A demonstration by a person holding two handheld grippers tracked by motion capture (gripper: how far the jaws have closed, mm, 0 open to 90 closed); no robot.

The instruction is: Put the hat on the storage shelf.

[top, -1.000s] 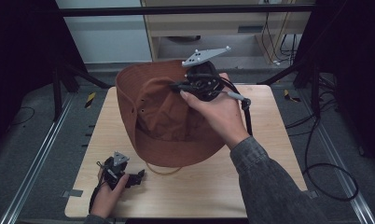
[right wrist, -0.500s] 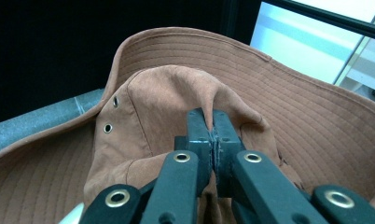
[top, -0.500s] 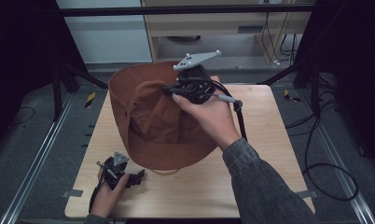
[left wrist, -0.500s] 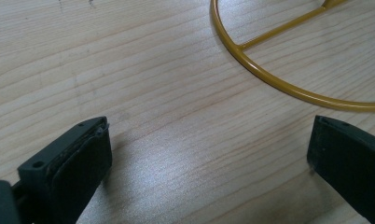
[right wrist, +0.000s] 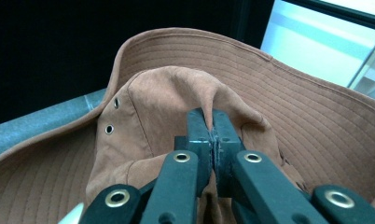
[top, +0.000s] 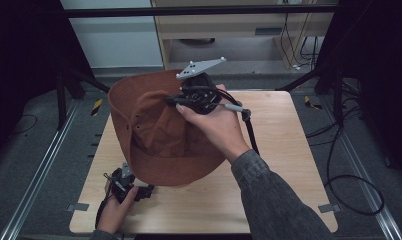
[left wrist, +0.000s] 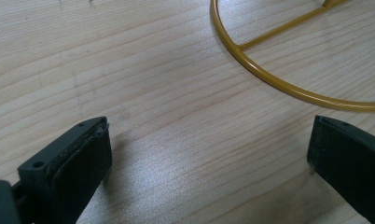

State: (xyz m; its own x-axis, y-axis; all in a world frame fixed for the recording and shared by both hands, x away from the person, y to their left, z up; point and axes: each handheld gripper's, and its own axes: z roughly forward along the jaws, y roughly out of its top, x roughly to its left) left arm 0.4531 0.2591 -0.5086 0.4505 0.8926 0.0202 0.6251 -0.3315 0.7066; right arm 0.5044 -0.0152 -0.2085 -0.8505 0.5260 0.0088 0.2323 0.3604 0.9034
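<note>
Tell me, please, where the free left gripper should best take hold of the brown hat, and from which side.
Probably the wide brim of the brown hat, at its low edge near the left gripper, coming from the near side. The right gripper pinches the crown, so the hat hangs tilted with that thin, stitched edge free above the table.

The right hand point(top: 216, 125) holds its black two-jaw right gripper point(right wrist: 212, 135) up high, jaws squeezed together. The black left gripper point(left wrist: 209, 154) sits low, jaws wide apart.

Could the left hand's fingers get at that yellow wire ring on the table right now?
Probably yes: the left gripper stands open over bare table, and the yellow wire ring lies just ahead with nothing between.
</note>
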